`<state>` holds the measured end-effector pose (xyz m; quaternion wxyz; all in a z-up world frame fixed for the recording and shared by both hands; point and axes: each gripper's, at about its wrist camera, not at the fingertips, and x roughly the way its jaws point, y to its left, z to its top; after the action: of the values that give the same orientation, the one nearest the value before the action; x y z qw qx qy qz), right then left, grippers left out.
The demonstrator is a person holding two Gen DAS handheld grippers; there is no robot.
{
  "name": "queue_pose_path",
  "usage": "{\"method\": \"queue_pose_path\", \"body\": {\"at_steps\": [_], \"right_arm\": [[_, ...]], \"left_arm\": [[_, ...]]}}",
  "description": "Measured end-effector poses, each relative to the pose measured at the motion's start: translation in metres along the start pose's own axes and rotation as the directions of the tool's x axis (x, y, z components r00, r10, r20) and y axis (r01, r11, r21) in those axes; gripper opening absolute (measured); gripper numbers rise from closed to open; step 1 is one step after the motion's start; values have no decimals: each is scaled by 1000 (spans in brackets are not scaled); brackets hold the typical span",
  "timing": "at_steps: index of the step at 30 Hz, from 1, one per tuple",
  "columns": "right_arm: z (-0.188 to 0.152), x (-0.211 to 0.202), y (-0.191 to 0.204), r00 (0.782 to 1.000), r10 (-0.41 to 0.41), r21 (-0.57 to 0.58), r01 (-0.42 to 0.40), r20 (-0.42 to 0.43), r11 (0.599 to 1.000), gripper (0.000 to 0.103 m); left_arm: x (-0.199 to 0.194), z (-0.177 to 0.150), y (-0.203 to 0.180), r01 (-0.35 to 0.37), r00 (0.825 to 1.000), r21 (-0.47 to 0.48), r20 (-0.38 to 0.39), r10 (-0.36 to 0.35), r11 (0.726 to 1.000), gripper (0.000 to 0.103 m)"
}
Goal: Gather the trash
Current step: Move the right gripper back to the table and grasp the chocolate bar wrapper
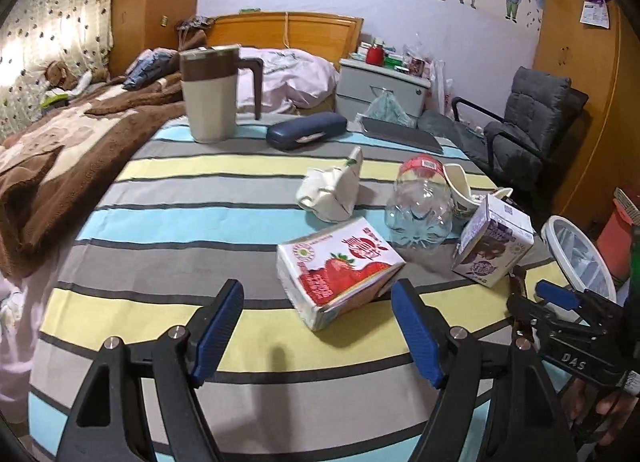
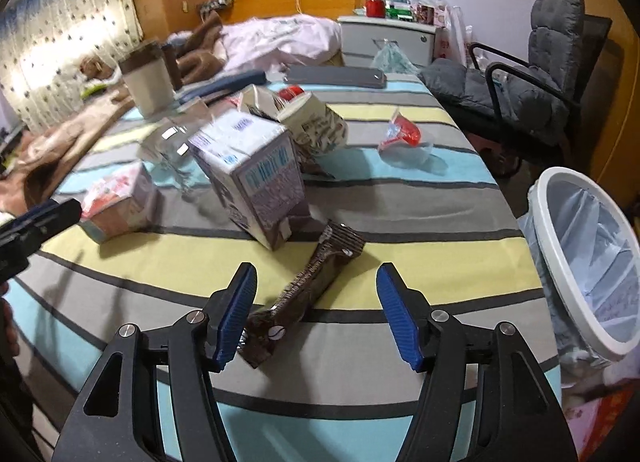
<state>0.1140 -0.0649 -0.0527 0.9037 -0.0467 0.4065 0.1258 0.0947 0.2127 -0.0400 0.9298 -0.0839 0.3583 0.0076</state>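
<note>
right gripper [image 2: 316, 314]: fingers wide, empty, straddling the brown crinkled foil snack wrapper [image 2: 308, 294] on the striped tablecloth [image 2: 400, 221]; one pad is just beside the wrapper's near end.
wrapper: probably light, limp, slippery; pinch mid-length.
left gripper [image 1: 316, 326]: wide, empty.
red strawberry carton [image 1: 340, 270]: just ahead; likely light, crushable; grip its flat sides.
white-rimmed lined bin [image 2: 576, 262]: beside the table edge.

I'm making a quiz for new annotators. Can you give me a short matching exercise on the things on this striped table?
Things:
1. strawberry carton
2. clear bottle
3. brown wrapper
4. mug

Places or states:
A. upright at the far edge
B. between the open right gripper's fingers
C. lying down, red cap
D. just ahead of the open left gripper

Pairs: 1-D, 2-C, 3-B, 4-A
</note>
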Motion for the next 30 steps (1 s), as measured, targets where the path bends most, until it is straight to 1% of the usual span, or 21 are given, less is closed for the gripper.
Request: {"method": "queue_pose_path", "body": {"at_steps": [3,6,8,10,13,16,20,22,26,28,30], "right_arm": [[0,2,-2,1000,-26,-3,26,-9,1000,64],[1,2,-4,1000,-20,-6,20,-14,1000,63],[1,1,-5,1000,-21,-15,21,-10,1000,57],[1,1,-5,1000,-28,-20,28,-11,999,40],[1,1,-12,1000,-28,-1,28,-15,1000,29],[0,1,-16,1000,-25,11,26,-18,1000,28],[1,0,-19,999,-32,17,32,-11,999,27],[1,1,-20,1000,-26,15,26,-15,1000,19],[0,2,-20,1000,-20,8,20,-14,1000,17],[0,2,-21,1000,-18,9,18,-13,1000,16],[0,2,-21,1000,-12,9,12,-11,1000,16]], "left_arm": [[9,-1,-2,15,1000,-1,-26,-15,1000,78],[12,-1,-4,47,998,-3,-35,-47,999,78],[12,-2,-10,67,997,10,-43,-67,998,78],[12,-3,-16,86,995,24,-50,-84,996,78],[14,-5,-23,131,990,33,-62,-129,991,78],[16,-6,-31,138,988,48,-79,-134,989,78],[12,-8,-44,223,972,59,-88,-218,973,78],[9,-8,-49,222,973,77,-82,-216,972,78],[-5,1,-46,178,984,96,-18,-177,979,78],[-6,7,-44,111,994,118,6,-113,987,78],[-2,11,-40,87,996,125,2,-88,988,78]]}}
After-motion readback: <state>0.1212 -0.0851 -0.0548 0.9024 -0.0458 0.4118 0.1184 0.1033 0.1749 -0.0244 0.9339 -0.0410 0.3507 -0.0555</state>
